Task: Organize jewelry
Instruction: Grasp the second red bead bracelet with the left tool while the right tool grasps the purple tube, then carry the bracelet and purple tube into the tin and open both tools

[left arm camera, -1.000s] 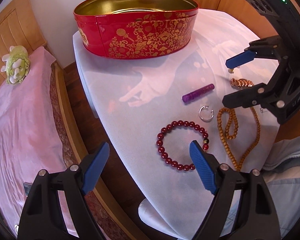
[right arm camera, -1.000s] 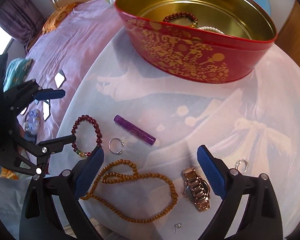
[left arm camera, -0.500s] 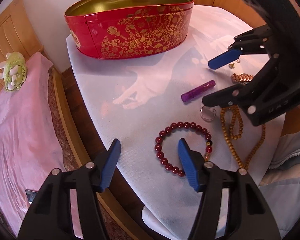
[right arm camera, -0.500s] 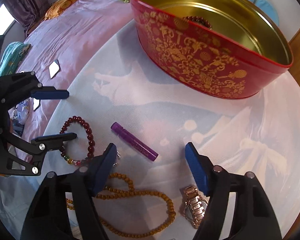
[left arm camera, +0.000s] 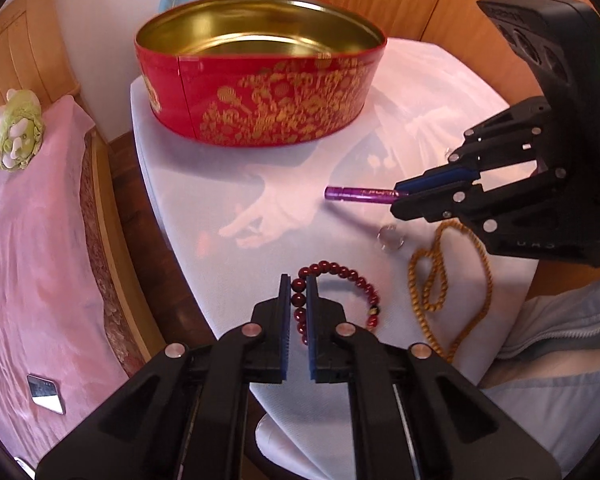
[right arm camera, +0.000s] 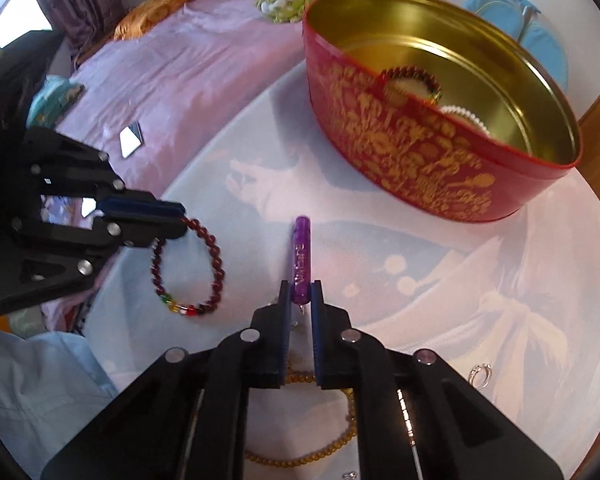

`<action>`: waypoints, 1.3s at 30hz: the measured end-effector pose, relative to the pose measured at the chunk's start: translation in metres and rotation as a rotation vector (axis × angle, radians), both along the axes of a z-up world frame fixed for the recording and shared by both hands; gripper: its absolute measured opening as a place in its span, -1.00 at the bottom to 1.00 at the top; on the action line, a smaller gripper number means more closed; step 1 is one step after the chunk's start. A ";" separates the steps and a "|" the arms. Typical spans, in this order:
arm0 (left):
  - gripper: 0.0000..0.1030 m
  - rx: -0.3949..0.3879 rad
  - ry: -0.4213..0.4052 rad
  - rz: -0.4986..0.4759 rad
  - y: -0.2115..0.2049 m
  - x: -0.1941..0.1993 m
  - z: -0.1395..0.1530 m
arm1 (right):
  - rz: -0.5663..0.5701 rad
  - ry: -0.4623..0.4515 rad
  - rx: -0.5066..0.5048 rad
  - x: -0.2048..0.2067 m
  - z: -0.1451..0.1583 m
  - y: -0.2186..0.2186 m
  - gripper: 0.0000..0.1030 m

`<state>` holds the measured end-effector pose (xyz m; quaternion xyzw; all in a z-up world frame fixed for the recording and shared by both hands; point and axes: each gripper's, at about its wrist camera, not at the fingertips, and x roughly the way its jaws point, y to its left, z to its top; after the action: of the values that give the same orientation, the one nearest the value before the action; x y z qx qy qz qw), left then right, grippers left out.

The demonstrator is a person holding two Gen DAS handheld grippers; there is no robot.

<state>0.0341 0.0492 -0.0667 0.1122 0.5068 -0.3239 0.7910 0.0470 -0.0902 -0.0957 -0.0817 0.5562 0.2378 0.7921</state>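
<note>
My left gripper (left arm camera: 299,286) is shut on the dark red bead bracelet (left arm camera: 350,276) near the table's front left edge; it also shows in the right wrist view (right arm camera: 182,216) holding that bracelet (right arm camera: 212,256). My right gripper (right arm camera: 301,290) is shut on the purple tube (right arm camera: 301,258); in the left wrist view it (left arm camera: 398,193) grips the tube's (left arm camera: 356,193) right end. The red and gold tin (left arm camera: 260,100) stands open at the back. In the right wrist view the tin (right arm camera: 440,148) holds a dark bracelet (right arm camera: 412,80) and a white bead strand (right arm camera: 466,114).
A tan bead necklace (left arm camera: 440,280) and a silver ring (left arm camera: 390,237) lie on the white tablecloth (left arm camera: 228,184). Another ring (right arm camera: 480,374) lies at the right. A pink bed (left arm camera: 32,240) with a green plush (left arm camera: 18,134) and a small mirror (left arm camera: 46,394) is left of the table.
Both grippers have closed: the left onto the red bracelet, the right onto the purple tube. Both moved forward onto their objects.
</note>
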 end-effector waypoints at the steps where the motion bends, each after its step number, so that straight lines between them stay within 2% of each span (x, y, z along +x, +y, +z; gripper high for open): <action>1: -0.86 -0.011 -0.004 0.007 -0.001 0.000 0.004 | -0.012 -0.009 0.014 0.001 0.006 -0.003 -0.79; 7: -0.86 -0.069 -0.056 0.043 -0.005 0.006 0.035 | -0.073 -0.057 0.086 0.003 0.038 -0.021 -0.79; 12: -0.86 -0.091 -0.107 0.085 0.001 0.020 0.059 | -0.129 -0.092 0.135 0.011 0.062 -0.037 -0.79; 17: -0.86 -0.100 -0.155 0.106 0.005 0.034 0.080 | -0.199 -0.091 0.228 0.026 0.079 -0.060 -0.79; 22: -0.86 -0.114 -0.201 0.130 0.004 0.052 0.102 | -0.217 -0.130 0.231 0.041 0.095 -0.071 -0.79; 30: -0.86 -0.133 -0.245 0.164 -0.006 0.082 0.132 | -0.204 -0.143 0.229 0.063 0.099 -0.078 -0.79; 39: -0.86 -0.150 -0.240 0.195 -0.026 0.106 0.134 | -0.206 -0.103 0.262 0.094 0.089 -0.088 -0.79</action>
<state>0.1404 0.0230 0.0676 0.0412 0.3915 -0.2666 0.8797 0.1406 -0.1778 -0.0066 0.0677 0.4844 0.2212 0.8437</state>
